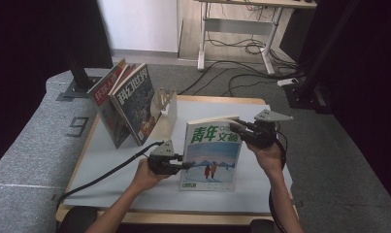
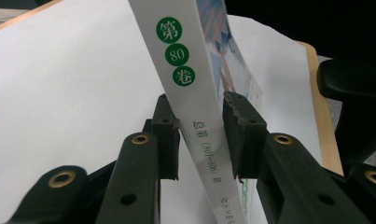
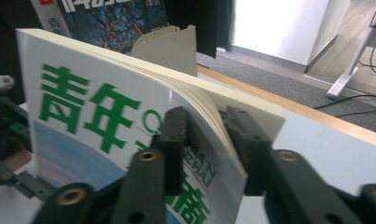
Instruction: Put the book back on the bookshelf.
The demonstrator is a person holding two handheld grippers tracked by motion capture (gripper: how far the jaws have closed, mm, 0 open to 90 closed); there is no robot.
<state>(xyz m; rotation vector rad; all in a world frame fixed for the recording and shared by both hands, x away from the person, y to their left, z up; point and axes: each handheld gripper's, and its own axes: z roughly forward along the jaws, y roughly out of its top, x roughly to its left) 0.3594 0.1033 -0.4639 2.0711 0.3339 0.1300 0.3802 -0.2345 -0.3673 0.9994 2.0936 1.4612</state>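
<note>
Upright on the tabletop point(image 1: 110, 165), the magazine point(image 1: 210, 155) stands between both hands: left gripper point(image 1: 183, 165) fingers clamped on its spine, right gripper point(image 1: 234, 127) fingers clamped on its top corner, other magazines point(image 1: 127, 99) leaning behind.

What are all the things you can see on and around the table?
magazine with green title: 1, white and blue, upright mid-table, held by both grippers
leaning magazines: 2, red and dark blue, back left against the bookend
bookend: 1, beige, back of the table
table: 1, white top, wood edge
desk frame: 1, white, on the floor behind
left hand-held gripper: 1, black, on the spine
right hand-held gripper: 1, black, on the top corner
</note>
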